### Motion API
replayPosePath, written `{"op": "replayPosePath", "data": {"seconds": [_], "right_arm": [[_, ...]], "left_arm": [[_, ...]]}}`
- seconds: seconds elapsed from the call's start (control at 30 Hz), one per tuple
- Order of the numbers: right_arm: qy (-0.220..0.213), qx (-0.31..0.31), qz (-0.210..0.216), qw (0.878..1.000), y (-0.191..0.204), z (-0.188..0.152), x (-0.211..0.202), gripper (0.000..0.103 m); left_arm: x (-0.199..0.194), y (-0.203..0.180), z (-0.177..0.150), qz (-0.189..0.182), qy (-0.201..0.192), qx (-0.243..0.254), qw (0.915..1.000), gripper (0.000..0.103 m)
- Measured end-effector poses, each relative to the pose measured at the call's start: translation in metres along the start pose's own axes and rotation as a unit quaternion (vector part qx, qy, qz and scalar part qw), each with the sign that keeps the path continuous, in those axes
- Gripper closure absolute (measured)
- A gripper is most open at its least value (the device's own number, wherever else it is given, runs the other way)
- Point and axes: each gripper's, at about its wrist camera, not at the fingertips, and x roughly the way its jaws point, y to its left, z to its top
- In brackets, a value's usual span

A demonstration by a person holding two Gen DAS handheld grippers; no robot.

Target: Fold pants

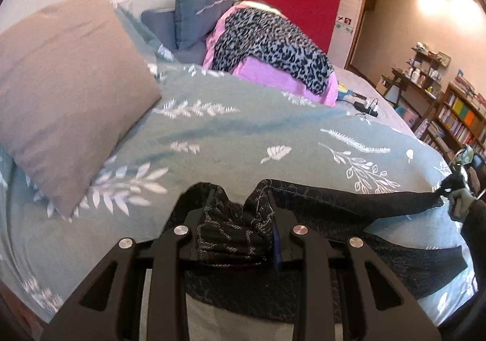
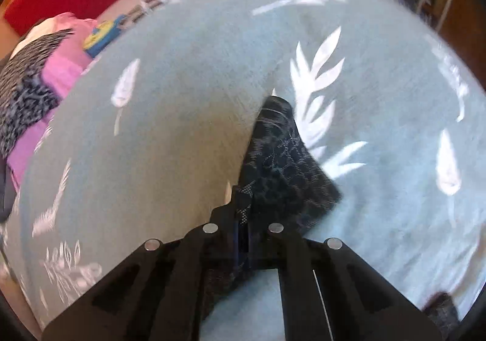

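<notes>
Where the dark patterned pants [image 1: 334, 204] stretch across the bed's leaf-print teal cover [image 1: 227, 134], one end is bunched between the part-closed fingers of the left tool [image 1: 240, 204], clamped on the fabric and angled down over the bed. Right tool [image 2: 243, 207]: steeply tilted down, jaws closed tight on the narrow leg end. Beyond: a tan pillow [image 1: 66, 92], grey cushions [image 1: 194, 13], and leopard-print clothing [image 1: 267, 43] on pink fabric.
</notes>
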Motion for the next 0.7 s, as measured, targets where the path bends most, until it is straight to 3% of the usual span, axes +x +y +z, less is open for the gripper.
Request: {"op": "replayPosePath", "data": {"seconds": [0.27,0.4,0.5,0.63,0.7], "right_arm": [[-0.056,0.015,0.046,0.997,-0.076,-0.064,-0.106,0.1],[-0.052,0.053,0.055,0.996,-0.138,-0.127,-0.141,0.1],[-0.047,0.077,0.052,0.995,-0.171,-0.163,-0.147,0.1],[-0.042,0.072,0.043,0.996,-0.199,-0.209,-0.133,0.1],[-0.04,0.085,0.051,0.994,-0.208,-0.219,-0.122,0.099]], "left_arm": [[0.005,0.029,0.009,-0.043,-0.009,-0.009,0.999,0.074],[0.003,0.047,-0.009,-0.057,0.0,-0.017,0.9982,0.074],[0.001,0.057,-0.027,-0.075,0.013,-0.01,0.9971,0.074],[0.005,0.053,-0.056,-0.093,0.045,0.045,0.9937,0.073],[0.009,0.051,-0.067,-0.081,0.058,0.062,0.9931,0.071]]}}
